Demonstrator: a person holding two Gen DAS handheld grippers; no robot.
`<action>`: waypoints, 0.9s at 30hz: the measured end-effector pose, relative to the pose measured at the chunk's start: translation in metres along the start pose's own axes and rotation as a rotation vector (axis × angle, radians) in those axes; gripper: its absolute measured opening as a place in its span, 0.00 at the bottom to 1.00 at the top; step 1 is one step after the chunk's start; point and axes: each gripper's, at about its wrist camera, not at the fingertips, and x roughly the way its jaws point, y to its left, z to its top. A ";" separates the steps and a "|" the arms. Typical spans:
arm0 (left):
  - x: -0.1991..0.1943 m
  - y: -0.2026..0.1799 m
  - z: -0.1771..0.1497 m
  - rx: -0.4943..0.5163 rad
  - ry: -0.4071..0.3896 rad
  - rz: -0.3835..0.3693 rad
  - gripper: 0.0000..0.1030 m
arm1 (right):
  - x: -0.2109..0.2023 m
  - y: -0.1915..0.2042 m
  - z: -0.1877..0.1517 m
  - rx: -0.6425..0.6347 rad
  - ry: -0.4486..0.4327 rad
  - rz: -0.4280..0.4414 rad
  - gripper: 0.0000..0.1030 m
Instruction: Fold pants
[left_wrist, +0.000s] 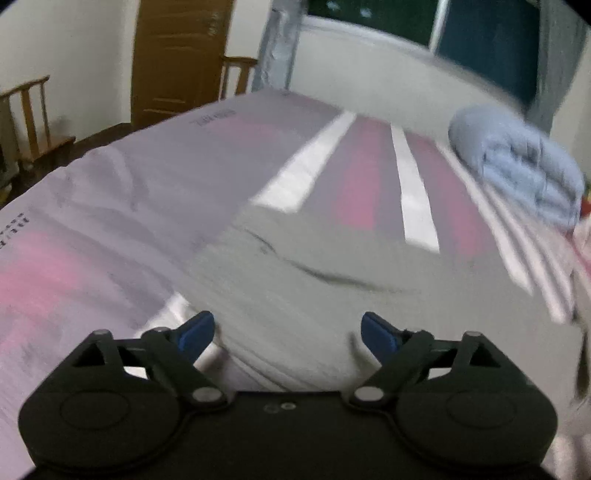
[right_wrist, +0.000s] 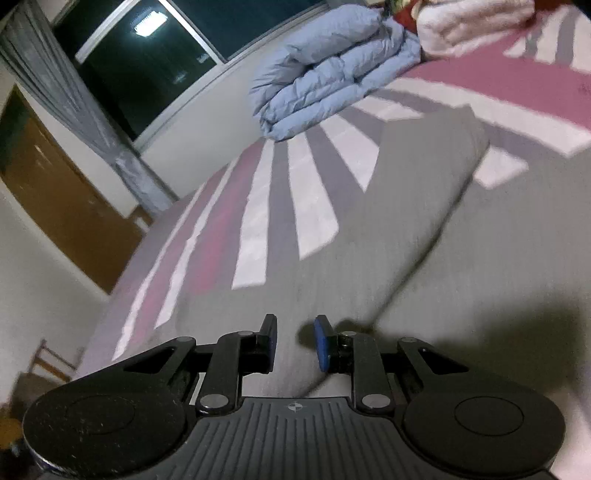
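Grey pants (left_wrist: 295, 266) lie spread on a striped bed sheet (left_wrist: 110, 192). My left gripper (left_wrist: 288, 334) is wide open just above the pants' near edge, with nothing between its blue fingertips (left_wrist: 195, 334). In the right wrist view the pants (right_wrist: 424, 221) stretch away, one leg reaching toward the upper right. My right gripper (right_wrist: 295, 341) hovers low over the grey cloth, its jaws narrowly apart with cloth showing in the gap; I cannot tell if they pinch it.
A folded light-blue quilt (left_wrist: 517, 170) lies at the far right of the bed, also in the right wrist view (right_wrist: 332, 70). A pale pink blanket (right_wrist: 476, 22) sits beside it. Wooden chairs (left_wrist: 33, 118), a brown door (left_wrist: 177, 59) and a dark window (right_wrist: 140, 62) stand beyond the bed.
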 end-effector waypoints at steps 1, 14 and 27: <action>0.007 -0.007 -0.006 0.024 0.026 0.019 0.84 | 0.004 0.005 0.007 -0.024 -0.009 -0.028 0.22; 0.037 0.014 -0.032 -0.022 0.134 -0.101 0.95 | 0.086 0.015 0.021 -0.305 0.123 -0.385 0.03; 0.036 0.022 -0.034 -0.020 0.140 -0.143 0.95 | -0.038 -0.056 -0.041 -0.022 0.058 -0.334 0.03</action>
